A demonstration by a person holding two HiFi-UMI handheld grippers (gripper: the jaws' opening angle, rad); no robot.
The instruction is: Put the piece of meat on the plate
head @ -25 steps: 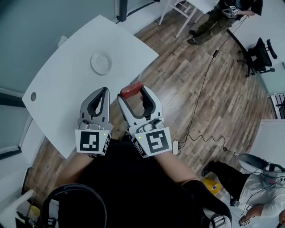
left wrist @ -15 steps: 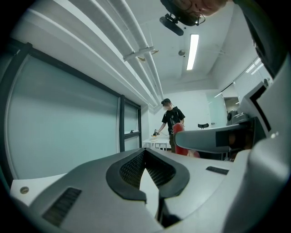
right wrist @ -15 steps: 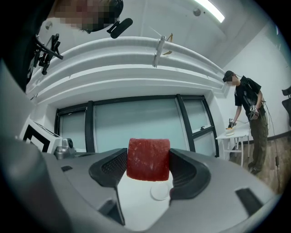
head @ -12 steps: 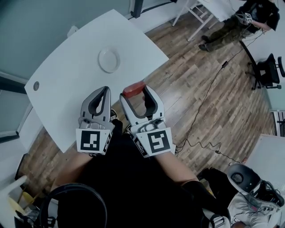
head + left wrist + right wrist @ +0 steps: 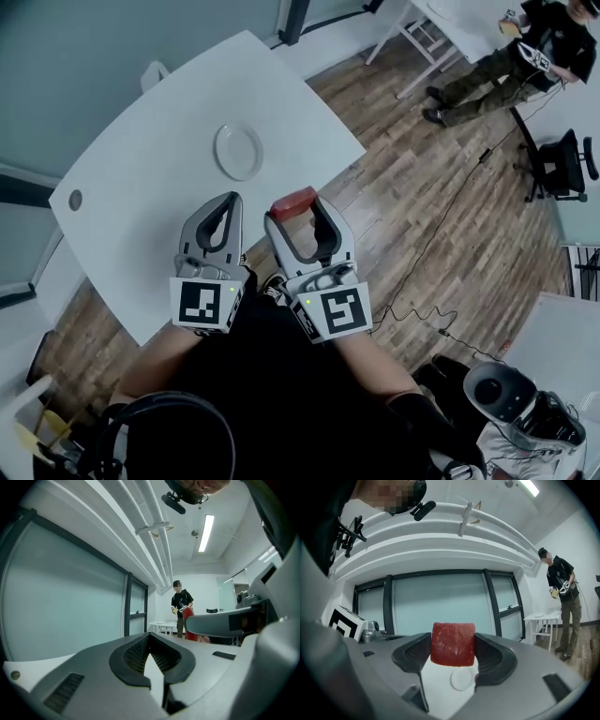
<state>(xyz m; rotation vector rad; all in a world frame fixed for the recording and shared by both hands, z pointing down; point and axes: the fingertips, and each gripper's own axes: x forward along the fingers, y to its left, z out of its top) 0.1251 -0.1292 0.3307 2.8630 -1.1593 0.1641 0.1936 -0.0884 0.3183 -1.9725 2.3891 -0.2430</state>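
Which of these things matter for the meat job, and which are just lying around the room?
In the job: piece of meat, clamped in the right gripper; empty plate, on the white table.
Just about: left gripper, shut on nothing; office chair; person standing across the room.

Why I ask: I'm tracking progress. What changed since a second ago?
The left gripper and the right gripper, carrying the meat, have come slightly nearer the plate. Nothing grasped or released. Unchanged: right shut on the meat, left shut and empty, plate bare on the table.
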